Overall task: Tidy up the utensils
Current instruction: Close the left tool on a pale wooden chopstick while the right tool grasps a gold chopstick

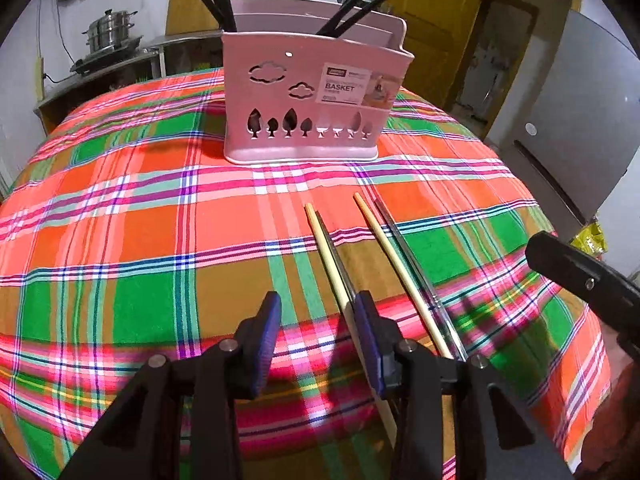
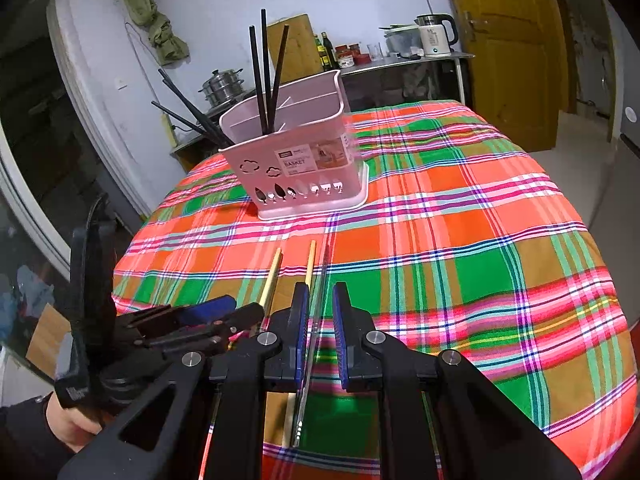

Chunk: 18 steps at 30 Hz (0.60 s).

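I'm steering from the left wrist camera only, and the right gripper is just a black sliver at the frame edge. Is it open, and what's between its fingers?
Observer: The right gripper is open. A shiny metal chopstick runs lengthwise between its blue-padded fingers and is not clamped.
Operator: And the pale wooden chopstick next to that one?
Observer: The pale wooden chopstick lies just outside the gripper's left finger and passes under it.
Operator: Any room left in the pink plastic basket?
Observer: Looking down into the pink plastic basket, I see inner dividers. The black chopsticks stand behind its front wall, and the right-end section looks free.
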Each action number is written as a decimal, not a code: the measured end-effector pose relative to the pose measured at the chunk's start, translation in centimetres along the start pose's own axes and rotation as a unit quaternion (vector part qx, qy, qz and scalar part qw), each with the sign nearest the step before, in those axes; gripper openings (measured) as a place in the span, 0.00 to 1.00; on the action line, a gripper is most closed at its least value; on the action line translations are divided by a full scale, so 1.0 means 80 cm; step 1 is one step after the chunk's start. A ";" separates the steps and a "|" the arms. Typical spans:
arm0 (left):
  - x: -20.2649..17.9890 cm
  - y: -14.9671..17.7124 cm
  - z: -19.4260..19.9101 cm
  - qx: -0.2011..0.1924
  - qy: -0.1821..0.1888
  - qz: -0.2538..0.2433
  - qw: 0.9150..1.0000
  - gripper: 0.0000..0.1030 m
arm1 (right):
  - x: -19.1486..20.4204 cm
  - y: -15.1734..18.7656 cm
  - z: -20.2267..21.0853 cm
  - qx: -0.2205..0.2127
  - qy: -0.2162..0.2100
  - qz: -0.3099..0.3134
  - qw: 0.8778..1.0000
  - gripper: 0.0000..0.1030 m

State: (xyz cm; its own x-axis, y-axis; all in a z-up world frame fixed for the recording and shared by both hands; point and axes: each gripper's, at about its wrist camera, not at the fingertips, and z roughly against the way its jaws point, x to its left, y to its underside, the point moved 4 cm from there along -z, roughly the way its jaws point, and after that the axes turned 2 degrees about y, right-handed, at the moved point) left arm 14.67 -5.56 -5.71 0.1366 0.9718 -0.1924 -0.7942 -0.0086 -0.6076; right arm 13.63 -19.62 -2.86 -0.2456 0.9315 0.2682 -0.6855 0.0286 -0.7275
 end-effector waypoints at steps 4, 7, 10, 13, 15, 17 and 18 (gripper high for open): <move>0.008 0.003 0.002 0.001 -0.008 -0.002 1.000 0.32 | -0.002 0.000 0.000 -0.001 0.000 0.000 1.000 0.12; 0.012 0.003 0.002 0.001 -0.008 -0.001 1.000 0.29 | -0.003 0.000 0.000 -0.002 0.000 -0.002 1.000 0.12; 0.021 0.004 0.004 0.003 -0.012 0.005 1.000 0.22 | -0.002 0.000 -0.001 0.000 -0.001 -0.002 1.000 0.12; 0.030 0.005 0.007 0.008 -0.007 0.010 1.000 0.19 | 0.002 0.000 -0.003 0.003 -0.004 0.002 1.000 0.12; 0.038 0.005 0.009 0.011 -0.006 0.014 1.000 0.17 | 0.006 -0.001 -0.009 0.007 -0.006 0.005 1.000 0.12; 0.048 0.006 0.012 0.014 -0.003 0.021 1.000 0.15 | 0.010 -0.002 -0.014 0.012 -0.009 0.011 1.000 0.12; 0.052 0.006 0.012 0.015 -0.001 0.025 1.000 0.14 | 0.013 -0.002 -0.018 0.015 -0.009 0.014 1.000 0.12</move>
State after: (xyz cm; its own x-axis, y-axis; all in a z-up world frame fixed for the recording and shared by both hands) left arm 14.26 -1.29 -6.05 0.0950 0.9706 -0.2213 -0.8173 -0.0509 -0.5739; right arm 14.46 -18.10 -3.36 -0.2782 0.9249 0.2594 -0.6984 -0.0094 -0.7156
